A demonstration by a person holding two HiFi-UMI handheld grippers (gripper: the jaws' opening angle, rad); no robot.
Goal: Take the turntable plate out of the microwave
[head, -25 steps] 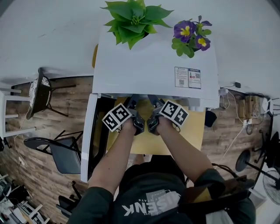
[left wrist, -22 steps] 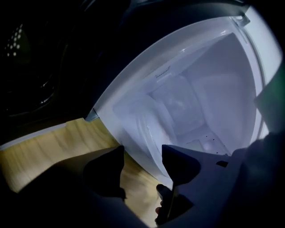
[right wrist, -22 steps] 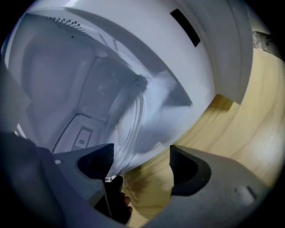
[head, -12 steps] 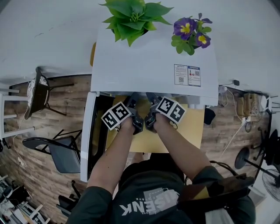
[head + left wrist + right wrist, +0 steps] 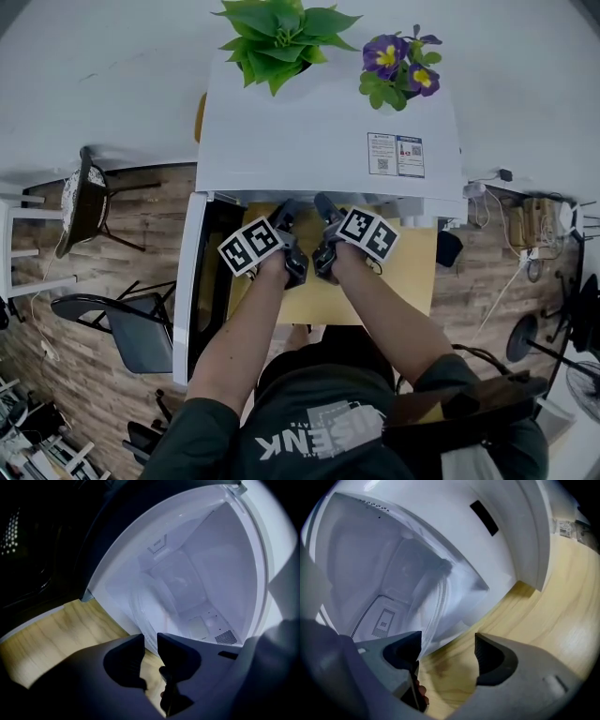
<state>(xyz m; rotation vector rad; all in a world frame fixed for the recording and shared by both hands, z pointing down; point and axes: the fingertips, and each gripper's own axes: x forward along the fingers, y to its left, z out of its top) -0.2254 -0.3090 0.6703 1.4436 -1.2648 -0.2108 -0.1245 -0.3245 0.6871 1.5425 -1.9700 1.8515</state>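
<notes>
White microwave (image 5: 319, 141) sits on a wood bench (image 5: 417, 277), door (image 5: 192, 281) swung open to the L. On top of it: a green plant (image 5: 281, 37), purple flowers (image 5: 398, 70) and a sticker (image 5: 398, 155) near the front R corner. The person leans over the bench, both arms stretched fwd, and both grippers are side by side at the mouth of the oven.

The turntable plate (image 5: 145, 606) is clear glass. It lies on the floor of the white cavity, and its near rim reaches the front lip of the oven, right at the grippers.

Left gripper (image 5: 150, 639): jaws closing, w/ only a thin gap between the tips. The plate's near rim runs into that gap and the pads look to be on the glass. Bench wood shows through lower down btwn the jaws.

Right gripper (image 5: 447, 641): jaws spread wide, pinching nothing. The plate rim comes down just beside its L jaw as seen in the right gripper view. Can't tell if they touch. The rest of the gap shows bare bench wood. Its R jaw is out over the bench, clear of the oven front.
</notes>
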